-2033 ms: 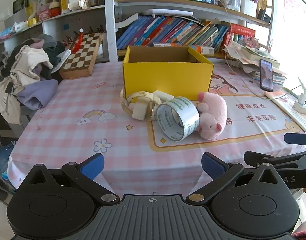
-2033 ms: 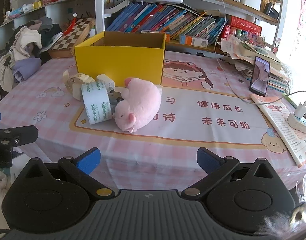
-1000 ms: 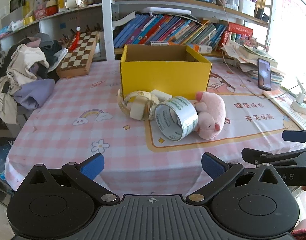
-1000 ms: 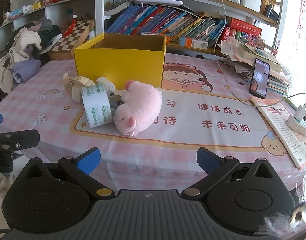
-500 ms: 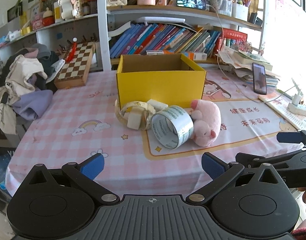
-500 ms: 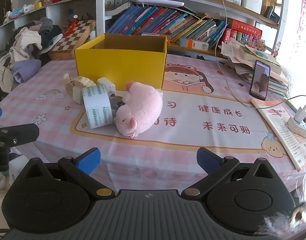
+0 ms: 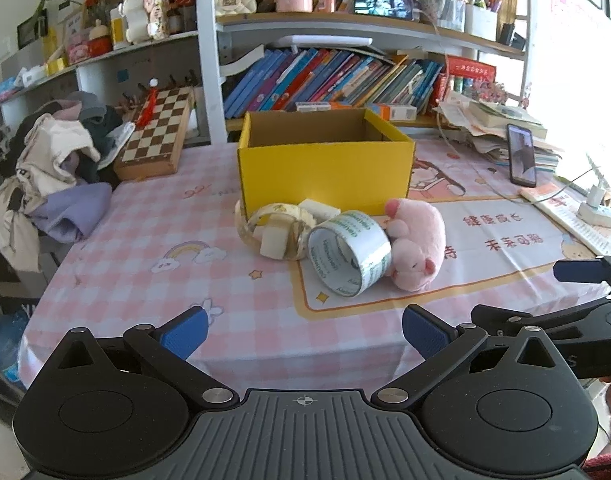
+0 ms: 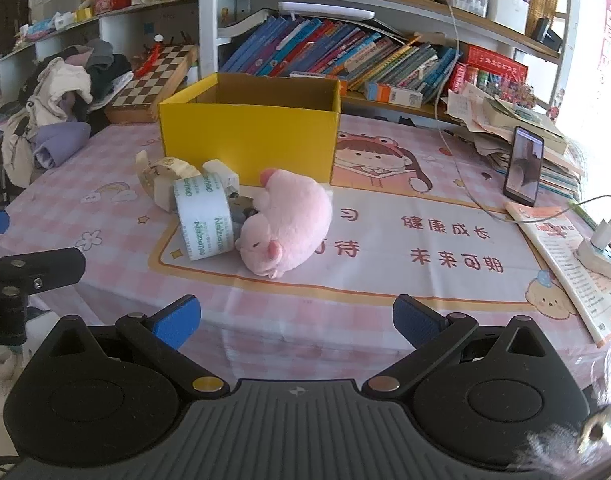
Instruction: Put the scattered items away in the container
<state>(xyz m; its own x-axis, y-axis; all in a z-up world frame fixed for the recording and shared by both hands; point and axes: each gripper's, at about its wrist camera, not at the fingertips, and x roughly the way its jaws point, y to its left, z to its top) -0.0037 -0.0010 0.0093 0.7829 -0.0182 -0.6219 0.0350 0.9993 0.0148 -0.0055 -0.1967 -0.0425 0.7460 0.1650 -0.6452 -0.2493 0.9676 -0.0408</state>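
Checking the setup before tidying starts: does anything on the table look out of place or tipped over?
The tape roll stands on its edge, leaning against the pink plush pig, which lies on its side. Both sit in front of the yellow box, not inside it.

small grey object [image 8: 241, 206] mostly hidden between tape roll [image 8: 203, 216] and pink plush [image 8: 289, 226], box [image 7: 325, 168] floor unseen

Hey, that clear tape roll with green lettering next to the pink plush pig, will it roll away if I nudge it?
Probably. The clear tape roll with green lettering looks to be on its curved edge, so a sideways nudge may roll it. The soft pink plush pig touches one side and should block it there. Its hollow, stiff-looking ring suggests it is light and would likely keep its shape between open fingers.
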